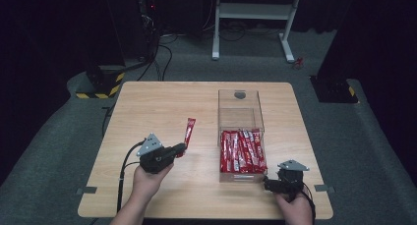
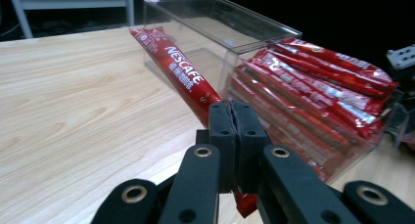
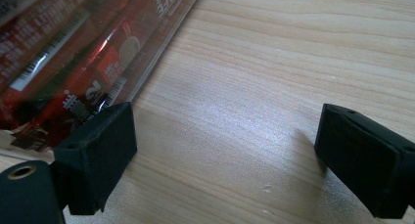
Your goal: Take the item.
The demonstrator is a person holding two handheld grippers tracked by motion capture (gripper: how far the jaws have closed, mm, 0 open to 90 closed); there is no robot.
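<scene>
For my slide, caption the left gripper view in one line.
Left gripper clamps a red Nescafe stick beside the clear box of matching sticks.

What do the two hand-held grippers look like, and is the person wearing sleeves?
Both the left hand-held gripper and the right hand-held gripper are black, each topped by a grey three-cornered plate. Black cables trail from them. The jaws are blocky black pads on linkages with metal-ringed pivots. Forearms appear bare; no sleeves visible.
</scene>
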